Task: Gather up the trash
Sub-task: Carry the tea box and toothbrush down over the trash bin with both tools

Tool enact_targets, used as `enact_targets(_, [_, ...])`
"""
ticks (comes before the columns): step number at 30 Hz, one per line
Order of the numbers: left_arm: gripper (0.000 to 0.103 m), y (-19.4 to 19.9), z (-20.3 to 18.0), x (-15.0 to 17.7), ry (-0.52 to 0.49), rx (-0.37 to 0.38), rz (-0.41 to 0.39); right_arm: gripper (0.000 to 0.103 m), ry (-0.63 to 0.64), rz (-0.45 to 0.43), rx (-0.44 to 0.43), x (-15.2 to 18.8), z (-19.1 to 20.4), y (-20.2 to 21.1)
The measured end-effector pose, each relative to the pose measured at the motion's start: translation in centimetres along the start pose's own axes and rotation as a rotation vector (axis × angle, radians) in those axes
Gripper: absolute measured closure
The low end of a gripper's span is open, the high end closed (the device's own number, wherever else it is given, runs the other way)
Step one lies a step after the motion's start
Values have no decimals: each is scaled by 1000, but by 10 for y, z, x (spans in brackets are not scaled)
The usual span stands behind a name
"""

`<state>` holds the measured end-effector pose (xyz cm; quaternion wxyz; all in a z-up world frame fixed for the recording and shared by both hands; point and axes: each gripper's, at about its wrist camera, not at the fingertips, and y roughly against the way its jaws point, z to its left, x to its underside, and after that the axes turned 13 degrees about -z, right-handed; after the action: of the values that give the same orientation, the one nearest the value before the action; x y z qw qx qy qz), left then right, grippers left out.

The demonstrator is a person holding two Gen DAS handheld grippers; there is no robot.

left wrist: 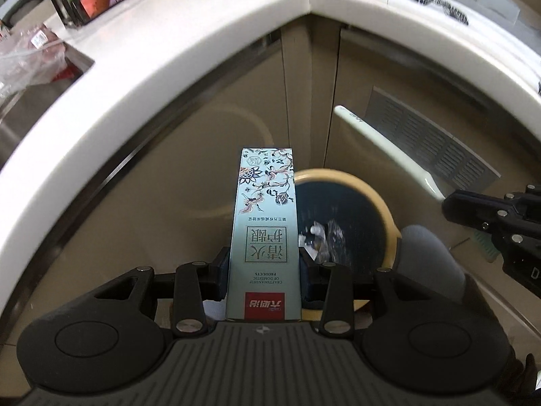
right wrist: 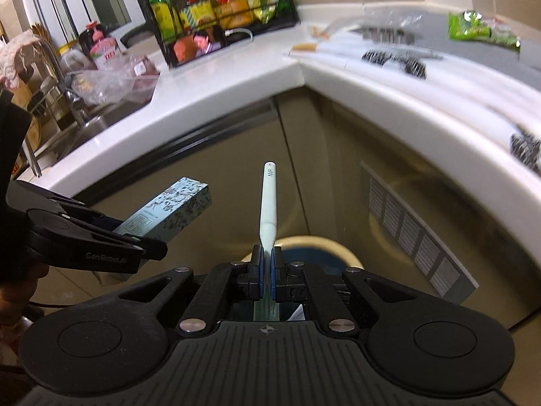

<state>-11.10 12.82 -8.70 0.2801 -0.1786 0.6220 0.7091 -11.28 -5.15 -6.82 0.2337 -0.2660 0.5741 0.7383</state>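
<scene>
Jaws of the left gripper (left wrist: 263,270) are clamping a pale blue toothpaste box (left wrist: 263,233) by its sides, seen from the left wrist, and holding it just above and beside the open trash bin (left wrist: 378,199) standing on the floor at the corner cabinet. The bin, lined in dark plastic, is already showing a few pale scraps at its bottom. The right gripper (left wrist: 490,216) is coming into this view from the right, carrying a white toothbrush (left wrist: 382,145) over the bin's far side.

From the right wrist, the right gripper (right wrist: 267,267) is pinching the toothbrush (right wrist: 268,203) by its neck with jaws drawn nearly together, handle pointing up and away, the bin (right wrist: 341,250) partly hidden just below. The left gripper (right wrist: 101,247) and its box (right wrist: 169,209) are hanging to the left.

Neither piece is dropped yet. On the counter (right wrist: 236,77), a green wrapper (right wrist: 480,30) and several blurred dark-printed wrappers (right wrist: 392,54) are lying uncollected, so much of the job appears to be remaining.
</scene>
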Motion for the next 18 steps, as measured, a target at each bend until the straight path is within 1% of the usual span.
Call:
enact_targets(4, [60,-13,-1,8,-12,-10,32,98,8,27,-5,4,3,-9])
enact_targets(10, [60,-36,0,18,2,7,95,98,3,79,3,12,0,-26])
enact_targets(14, [60,-48,1,20,10,10,114,98,-2,110,12,16,-3,-37])
enact_targets(16, [60,-53,1,21,19,33,127,98,-1,123,16,18,-4,-43])
enact_targets(18, [60,-58,0,20,25,80,137,98,-1,136,19,20,-6,-50])
